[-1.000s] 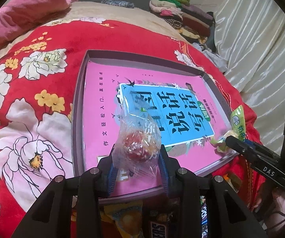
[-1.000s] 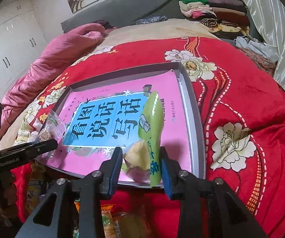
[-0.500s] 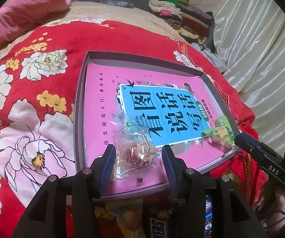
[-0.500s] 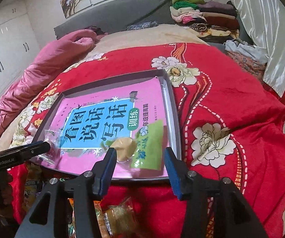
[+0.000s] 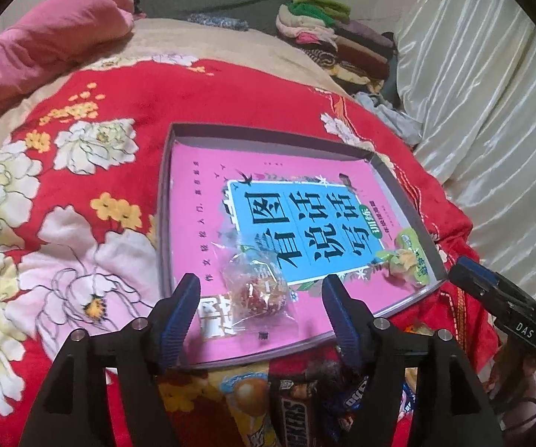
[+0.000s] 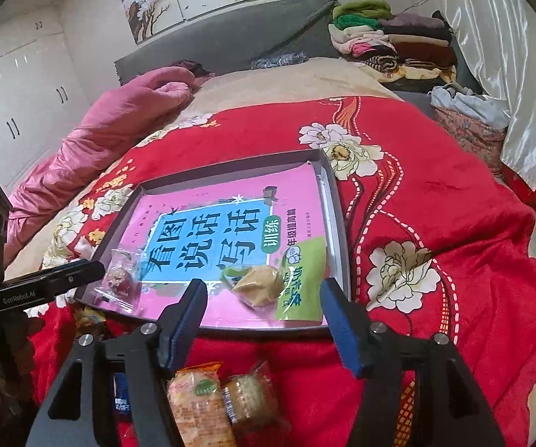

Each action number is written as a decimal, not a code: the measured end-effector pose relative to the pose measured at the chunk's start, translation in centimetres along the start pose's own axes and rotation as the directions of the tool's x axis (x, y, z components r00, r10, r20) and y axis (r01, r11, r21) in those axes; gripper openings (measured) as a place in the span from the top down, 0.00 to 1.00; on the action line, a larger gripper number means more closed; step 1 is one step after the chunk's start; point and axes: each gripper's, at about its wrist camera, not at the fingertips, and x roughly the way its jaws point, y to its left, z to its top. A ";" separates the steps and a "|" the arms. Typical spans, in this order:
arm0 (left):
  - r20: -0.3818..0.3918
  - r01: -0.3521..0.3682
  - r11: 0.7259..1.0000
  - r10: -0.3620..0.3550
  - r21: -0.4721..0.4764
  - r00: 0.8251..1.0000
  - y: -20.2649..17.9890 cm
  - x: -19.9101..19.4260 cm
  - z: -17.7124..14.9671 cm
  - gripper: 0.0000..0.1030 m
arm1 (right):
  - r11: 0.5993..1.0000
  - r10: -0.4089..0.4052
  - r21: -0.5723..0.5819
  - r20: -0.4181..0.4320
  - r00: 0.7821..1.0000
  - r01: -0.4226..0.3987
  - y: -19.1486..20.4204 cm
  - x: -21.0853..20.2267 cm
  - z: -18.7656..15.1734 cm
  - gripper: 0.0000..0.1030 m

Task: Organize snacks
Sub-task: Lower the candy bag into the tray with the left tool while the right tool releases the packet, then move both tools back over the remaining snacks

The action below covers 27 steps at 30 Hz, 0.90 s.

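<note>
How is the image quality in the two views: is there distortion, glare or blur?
Left wrist view: strong fisheye bending, dark corners; the tray edges curve; the clear-wrapped snack glints slightly; the curtain is bright. Right wrist view: same bending, even room light, the book text is sharp; the snacks nearest the lens look soft.

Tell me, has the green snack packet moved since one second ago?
Yes. The green snack packet stood upright between the right gripper's just-opening jaws; now it lies flat in the tray.

Bedroom, quilted bed [image 6: 435,201], folded clothes [image 6: 387,43]
</note>
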 end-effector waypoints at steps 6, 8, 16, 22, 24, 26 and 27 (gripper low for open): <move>0.029 -0.015 1.000 0.015 -0.004 0.999 0.4 -1.7 -0.3 0.29 | 1.000 0.017 -0.017 0.000 1.000 -0.017 0.7 -0.9 -0.5 0.34; 0.037 -0.020 1.000 0.020 -0.008 0.999 0.5 -2.2 -0.4 0.29 | 1.000 0.017 -0.022 0.005 1.000 -0.017 0.9 -1.2 -0.6 0.34; 0.050 -0.030 0.999 0.032 -0.027 0.998 0.9 -3.7 -1.2 0.28 | 0.999 0.038 -0.037 0.022 0.999 -0.037 1.7 -2.4 -0.7 0.32; 0.050 -0.039 0.999 0.040 -0.038 0.998 0.9 -4.6 -1.8 0.27 | 0.998 0.042 -0.047 0.033 0.999 -0.040 1.9 -3.3 -0.8 0.31; 0.049 -0.040 0.998 0.042 -0.041 0.998 0.9 -4.8 -2.0 0.27 | 0.998 0.043 -0.047 0.037 0.998 -0.041 2.0 -3.5 -0.8 0.31; 0.051 -0.044 0.998 0.046 -0.043 0.998 1.0 -5.0 -2.1 0.27 | 0.998 0.044 -0.052 0.037 0.998 -0.042 2.0 -3.8 -1.0 0.31; 0.051 -0.044 0.998 0.047 -0.049 0.998 1.2 -5.1 -2.2 0.27 | 0.998 0.044 -0.054 0.038 0.998 -0.042 2.0 -3.9 -1.0 0.31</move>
